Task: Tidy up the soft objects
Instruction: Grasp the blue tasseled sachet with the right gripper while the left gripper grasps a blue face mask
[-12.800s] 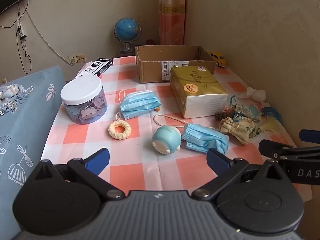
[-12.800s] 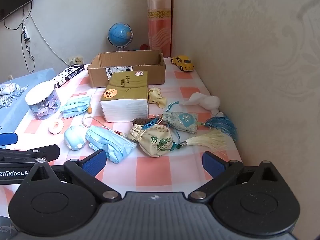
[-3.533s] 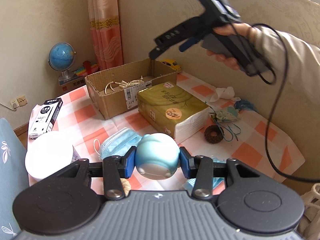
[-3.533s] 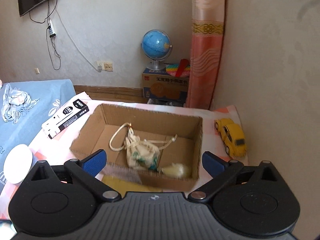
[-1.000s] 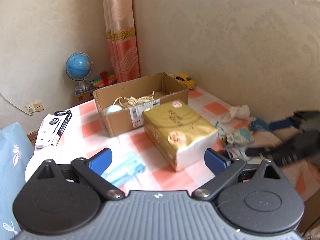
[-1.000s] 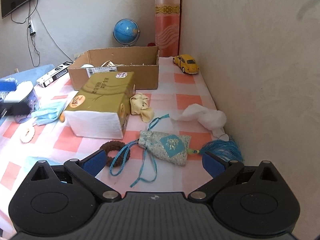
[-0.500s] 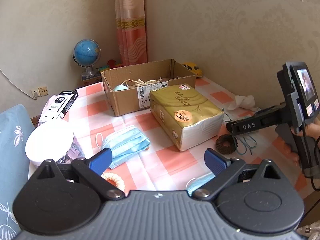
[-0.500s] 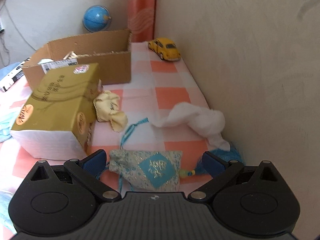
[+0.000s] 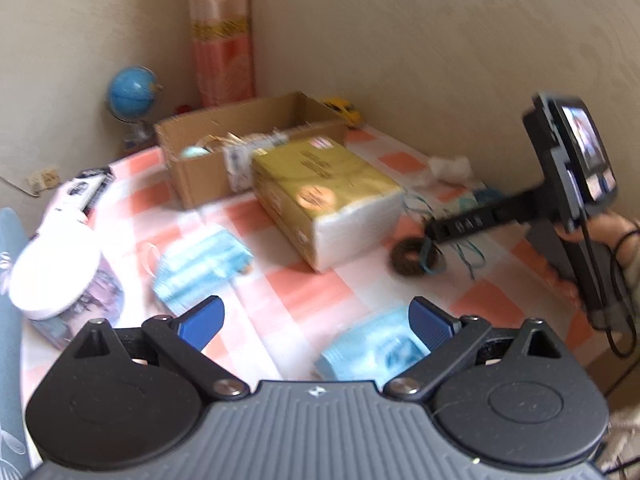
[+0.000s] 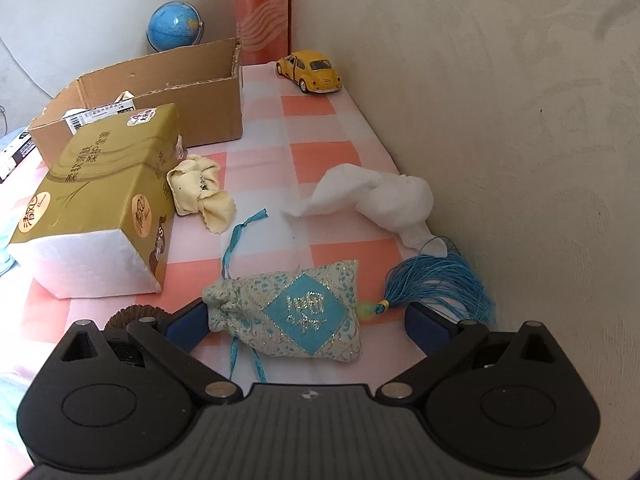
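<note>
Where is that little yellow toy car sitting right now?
In the right wrist view the toy car sits on the table's far end by the wall, just right of the cardboard box and the curtain.

Beside the olive-gold tissue pack (image 10: 96, 196) with its white end and orange round stickers, the tablecloth (image 10: 320, 152) is checked pink, salmon and white. In front of the pack lies a pouch (image 10: 292, 316), cream speckled with turquoise, bearing a turquoise diamond with silvery script, and a blue tassel (image 10: 440, 284). Behind the pack: a brown cardboard box (image 10: 192, 92), a yellow toy car (image 10: 310, 70), a blue globe (image 10: 174, 26). The blurred face masks (image 9: 204, 260) look pale blue.
</note>
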### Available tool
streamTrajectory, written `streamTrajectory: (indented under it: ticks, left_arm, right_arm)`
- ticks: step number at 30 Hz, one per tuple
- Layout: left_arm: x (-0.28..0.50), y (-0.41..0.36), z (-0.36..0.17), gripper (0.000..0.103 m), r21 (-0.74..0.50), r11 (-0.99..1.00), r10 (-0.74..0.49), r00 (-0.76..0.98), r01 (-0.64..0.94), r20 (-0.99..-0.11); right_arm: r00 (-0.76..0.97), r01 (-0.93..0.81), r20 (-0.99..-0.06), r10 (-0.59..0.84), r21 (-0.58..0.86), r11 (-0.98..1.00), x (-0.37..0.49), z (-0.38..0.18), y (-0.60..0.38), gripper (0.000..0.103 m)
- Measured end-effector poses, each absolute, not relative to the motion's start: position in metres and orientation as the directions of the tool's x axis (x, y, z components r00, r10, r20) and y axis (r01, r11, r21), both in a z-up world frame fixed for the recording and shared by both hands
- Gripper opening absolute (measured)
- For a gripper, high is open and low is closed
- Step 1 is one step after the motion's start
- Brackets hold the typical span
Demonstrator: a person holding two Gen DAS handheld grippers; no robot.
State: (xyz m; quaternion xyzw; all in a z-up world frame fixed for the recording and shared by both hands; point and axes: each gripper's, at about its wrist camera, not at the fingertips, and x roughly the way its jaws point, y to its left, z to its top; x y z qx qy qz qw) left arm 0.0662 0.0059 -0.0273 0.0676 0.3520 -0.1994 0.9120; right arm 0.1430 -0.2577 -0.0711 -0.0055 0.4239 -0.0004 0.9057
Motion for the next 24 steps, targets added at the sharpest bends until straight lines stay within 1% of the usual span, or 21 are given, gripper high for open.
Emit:
streamTrajectory:
  ticks: [4,9,16,20,24]
  left_arm:
    - [0.067,-0.004,-0.041,0.098,-0.067,0.887,-0.366,0.605,0.458,-0.707]
    - [0.071,-0.019,-0.054,0.098,-0.065,0.878,-0.368,0.583,0.474,-0.725]
    - [0.073,-0.021,-0.065,0.098,-0.005,0.870,-0.326,0.565,0.494,-0.758]
    - [0.074,-0.019,-0.066,0.096,0.072,0.839,-0.297,0.564,0.539,-0.770]
    - [0.080,-0.021,-0.064,0.094,0.105,0.801,-0.309,0.557,0.590,-0.771]
  right_arm:
    - [0.656,-0.012,-0.755,0.001,-0.010,1.000,0.139,-0.072,-0.259,0.103]
    - [0.661,-0.015,-0.751,0.002,-0.011,1.000,0.138,-0.072,-0.259,0.103]
    - [0.662,-0.024,-0.750,0.008,-0.011,1.000,0.136,-0.072,-0.260,0.103]
    - [0.662,-0.025,-0.750,0.008,-0.011,1.000,0.136,-0.072,-0.260,0.103]
    - [0.665,-0.024,-0.747,0.008,-0.011,1.000,0.136,-0.072,-0.260,0.103]
